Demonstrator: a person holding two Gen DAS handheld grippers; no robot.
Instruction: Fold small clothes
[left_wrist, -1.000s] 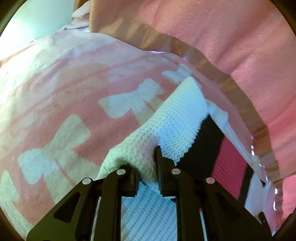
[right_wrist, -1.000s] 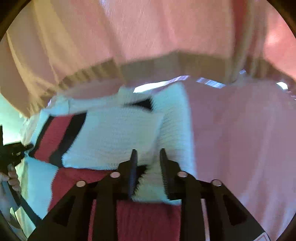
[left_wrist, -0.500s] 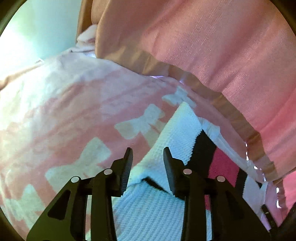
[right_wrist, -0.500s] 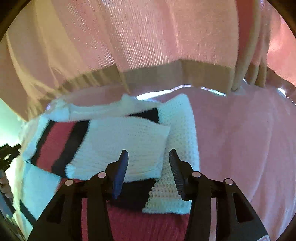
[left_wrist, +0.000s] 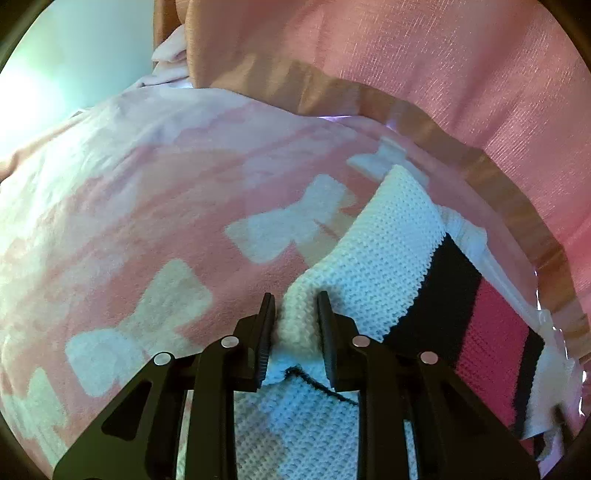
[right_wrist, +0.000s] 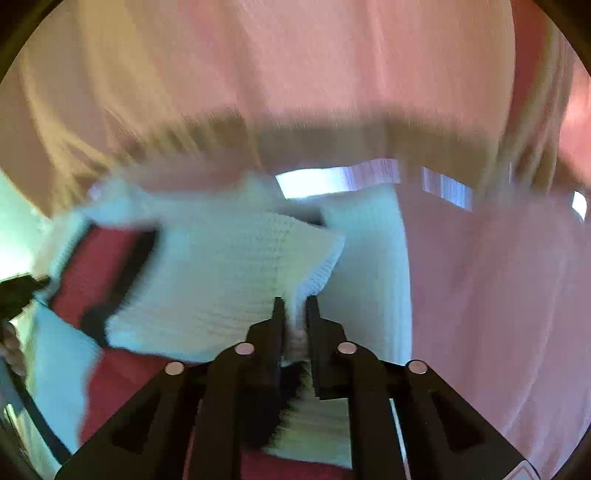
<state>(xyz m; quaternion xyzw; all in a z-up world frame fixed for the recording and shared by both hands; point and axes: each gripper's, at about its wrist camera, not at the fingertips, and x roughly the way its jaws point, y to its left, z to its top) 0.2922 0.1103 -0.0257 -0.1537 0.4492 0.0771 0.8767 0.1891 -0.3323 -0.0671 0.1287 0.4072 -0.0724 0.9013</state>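
Note:
A small knit sweater (left_wrist: 391, 251), white with black and red stripes, lies on a pink blanket with white bows (left_wrist: 155, 221). My left gripper (left_wrist: 295, 306) is shut on a white folded edge of the sweater at its left side. In the right wrist view the sweater (right_wrist: 221, 266) shows a folded white flap over the red and black stripes. My right gripper (right_wrist: 295, 308) is shut on the white corner of that flap. The right view is blurred by motion.
A pink curtain with a tan hem (left_wrist: 424, 74) hangs over the far edge of the bed and also fills the top of the right wrist view (right_wrist: 295, 74). The other gripper and a hand (right_wrist: 14, 295) show at the left edge.
Both grippers were shut on the sweater a second ago, opened half a second ago, and have now closed again on new spots of the white knit. The right gripper is moving.

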